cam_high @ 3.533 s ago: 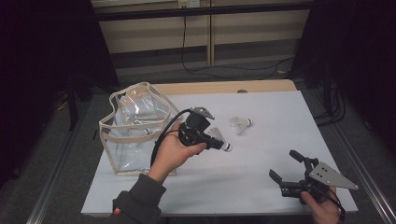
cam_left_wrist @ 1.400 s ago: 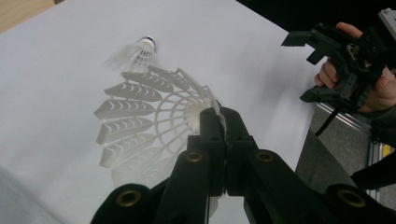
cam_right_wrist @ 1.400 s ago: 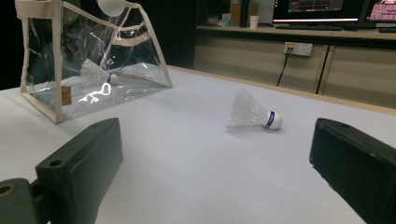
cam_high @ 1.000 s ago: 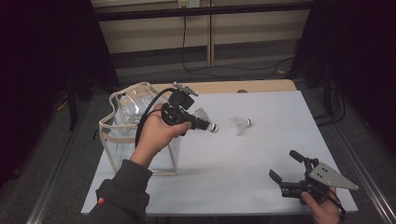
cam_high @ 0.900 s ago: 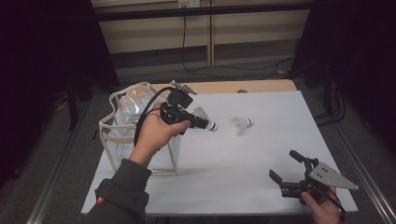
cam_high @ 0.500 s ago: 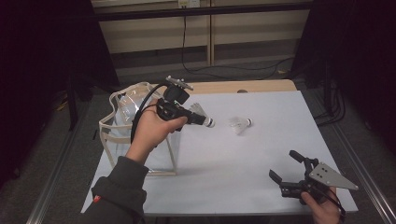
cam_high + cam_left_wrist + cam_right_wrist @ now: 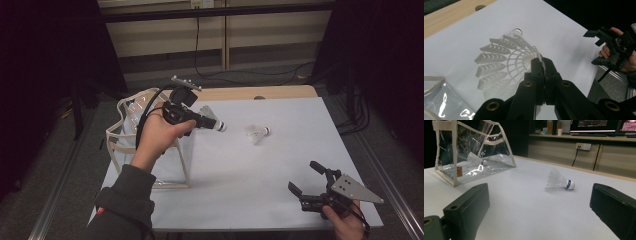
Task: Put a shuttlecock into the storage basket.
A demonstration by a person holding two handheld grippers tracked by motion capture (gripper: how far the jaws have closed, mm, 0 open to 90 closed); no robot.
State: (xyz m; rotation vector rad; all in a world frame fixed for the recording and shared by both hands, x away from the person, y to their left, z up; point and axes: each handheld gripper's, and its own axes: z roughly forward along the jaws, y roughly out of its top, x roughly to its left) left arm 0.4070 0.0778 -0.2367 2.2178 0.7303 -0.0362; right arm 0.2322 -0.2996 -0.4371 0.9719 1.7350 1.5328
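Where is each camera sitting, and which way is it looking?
High view: above the person's side, looking forward and down on the white table; both forearms, left hand-held gripper and right hand-held gripper show.
Left gripper view: rides the left hand-held gripper, looking along its shut jaws at the held shuttlecock; the right hand shows farther off.
Right gripper view: sits low, looking across the table between open jaws at the lying shuttlecock and clear bag.
Shared: high and right gripper views both show that bag.

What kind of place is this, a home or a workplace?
Probably a lab or office workroom, not a home. A white table stands inside a metal frame, computer monitors glow on a long counter behind, and cables run from a wall socket.
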